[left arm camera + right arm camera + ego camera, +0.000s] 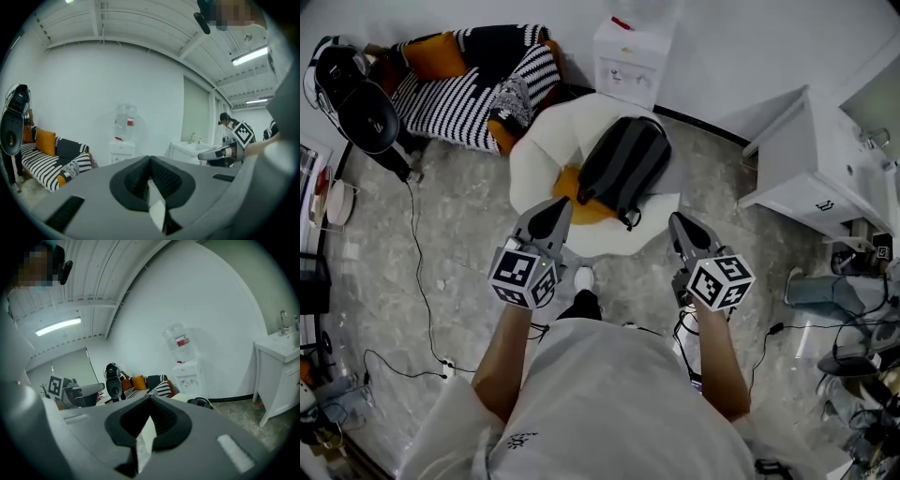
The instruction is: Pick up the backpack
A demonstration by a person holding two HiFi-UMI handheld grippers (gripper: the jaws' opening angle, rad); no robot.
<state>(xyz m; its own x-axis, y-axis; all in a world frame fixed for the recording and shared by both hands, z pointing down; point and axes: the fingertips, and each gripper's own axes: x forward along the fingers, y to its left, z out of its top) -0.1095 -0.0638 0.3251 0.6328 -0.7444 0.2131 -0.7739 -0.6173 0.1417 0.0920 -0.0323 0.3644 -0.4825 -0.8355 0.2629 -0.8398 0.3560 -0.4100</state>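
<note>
The dark grey backpack [623,169] lies slanted on a white round chair [534,155], just above the middle of the head view, its lower end resting on an orange cushion [581,208]. Below it, the left gripper [557,206] and the right gripper [678,223] point towards the chair, apart from the bag. Both have their jaws clenched together on nothing.

The bag looks soft-sided and only partly filled, so it will probably sag and swing when lifted. A strap loop hangs at its lower edge. That, or a top handle if there is one, seems the surest hold, since the smooth fabric panel would likely slip.
</note>
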